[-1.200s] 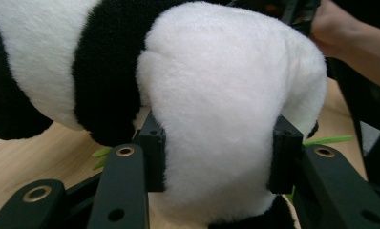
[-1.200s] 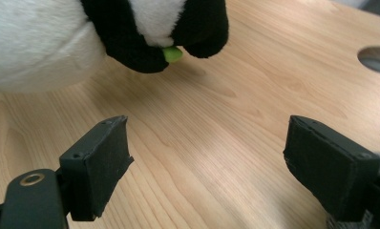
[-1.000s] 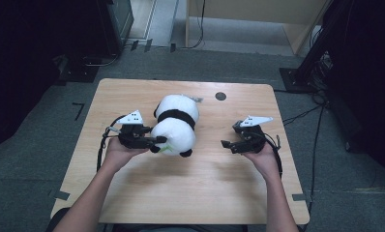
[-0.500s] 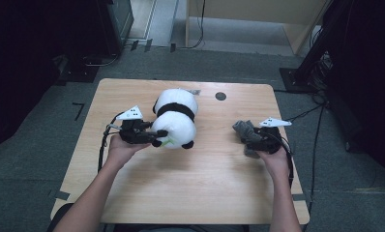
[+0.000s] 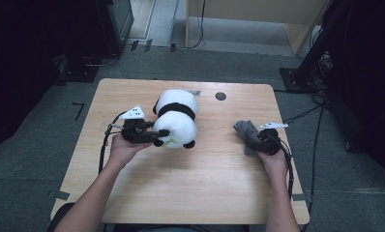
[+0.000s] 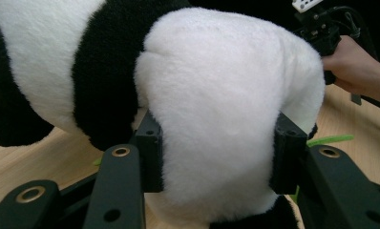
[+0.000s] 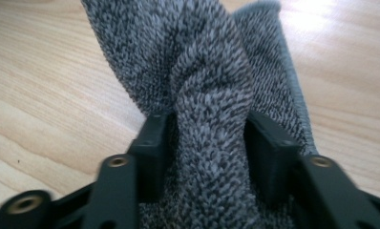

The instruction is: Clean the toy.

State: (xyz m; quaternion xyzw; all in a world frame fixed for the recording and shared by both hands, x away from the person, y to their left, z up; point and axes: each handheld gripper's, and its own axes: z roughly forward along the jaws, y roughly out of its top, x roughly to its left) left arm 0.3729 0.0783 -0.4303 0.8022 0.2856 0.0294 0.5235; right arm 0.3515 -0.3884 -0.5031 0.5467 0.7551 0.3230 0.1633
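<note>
Gripping a bunched fold of the grey cloth point(image 7: 212, 109), the right gripper point(image 7: 208, 143) has its two black pads pressed against either side of the raised ridge of fabric; its jaws have just been closing, and the cloth now sits squeezed between them. In the right gripper view the terry weave rises up from between the pads and spreads away over the pale wooden table point(image 7: 45, 86). From the high view the right gripper point(image 5: 256, 137) sits at the near right part of the table point(image 5: 190, 193), held in the person's right hand point(image 5: 273, 162), with the grey cloth point(image 5: 245, 130) lying crumpled just beyond and to the left of it, touching the tabletop.

Across the table, well apart from the cloth, the left gripper point(image 5: 157, 137) is held in the left hand point(image 5: 120, 149) and clamps the plush panda point(image 5: 177, 123). In the left gripper view the pads of the left gripper point(image 6: 219, 157) press into the white rounded lower part of the panda point(image 6: 216, 95), one on each side, the plush bulging out between them. The jaws stand partly closed around that soft bulk. The panda lies on its side on the wood, its black band and white upper part stretching away towards the far edge of the table.
</note>
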